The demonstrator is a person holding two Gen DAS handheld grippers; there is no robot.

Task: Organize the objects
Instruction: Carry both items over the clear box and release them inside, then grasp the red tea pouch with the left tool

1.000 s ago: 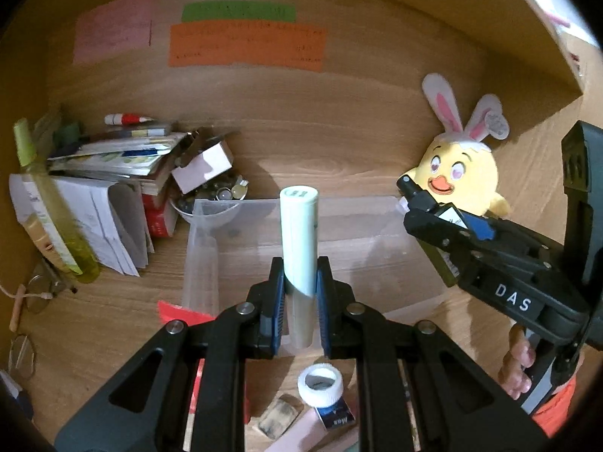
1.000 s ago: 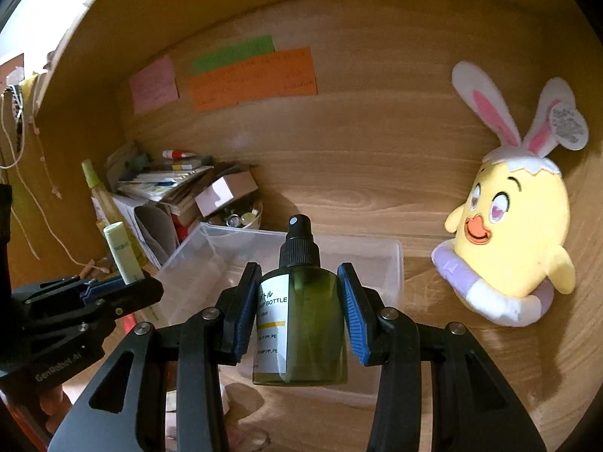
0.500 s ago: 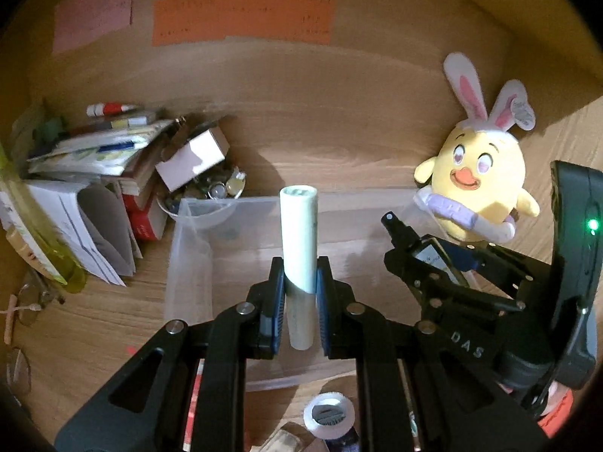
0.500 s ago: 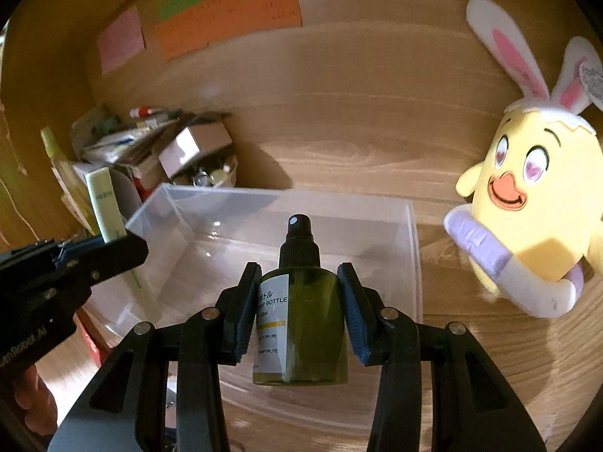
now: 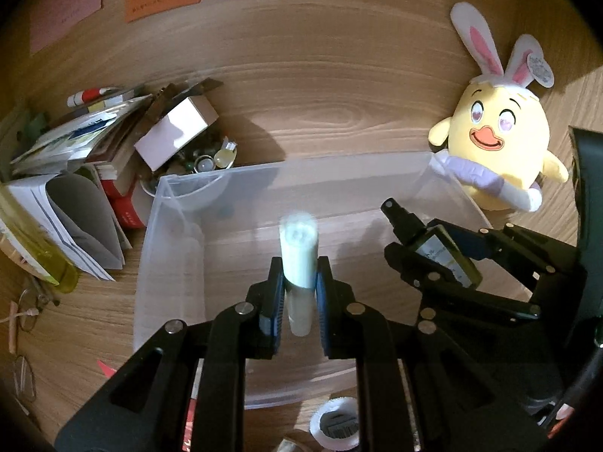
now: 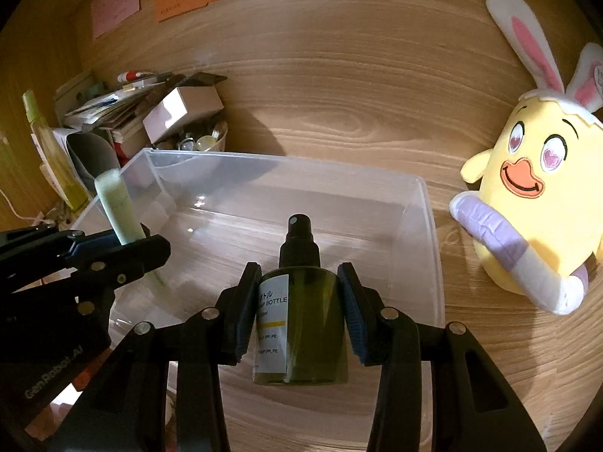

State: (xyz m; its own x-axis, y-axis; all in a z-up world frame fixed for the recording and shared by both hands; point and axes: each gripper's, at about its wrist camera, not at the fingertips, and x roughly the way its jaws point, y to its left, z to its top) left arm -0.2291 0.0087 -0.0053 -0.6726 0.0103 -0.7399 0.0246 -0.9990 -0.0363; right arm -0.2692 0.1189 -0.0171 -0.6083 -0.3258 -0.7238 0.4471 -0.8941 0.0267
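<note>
The left gripper (image 5: 297, 297) is clamped on a pale green tube (image 5: 299, 252), held upright with its capped end up, over the left half of a clear plastic bin (image 5: 169, 203). The right gripper (image 6: 301, 316) is clamped on a dark green spray bottle (image 6: 299, 324) with a black pump top, also upright, hanging over the middle of the same bin; in the left view it sits just to the right of the tube, the two grippers near each other but apart. The bin's floor shows nothing in it, only bench grain through the plastic, so by my reading the sorting is barely begun: both items are poised above the bin and neither is released yet. Left to do is lowering and letting go of both. A white-capped item (image 5: 335, 420) lies on the bench (image 5: 339, 86) just in front of the bin's near wall and may also need placing. Beyond the bin's left corner stand a small bowl of trinkets (image 6: 203, 141) and a stack of papers and books (image 5: 75, 143); a yellow plush chick (image 6: 539, 196) sits just beside the bin's right wall.
</note>
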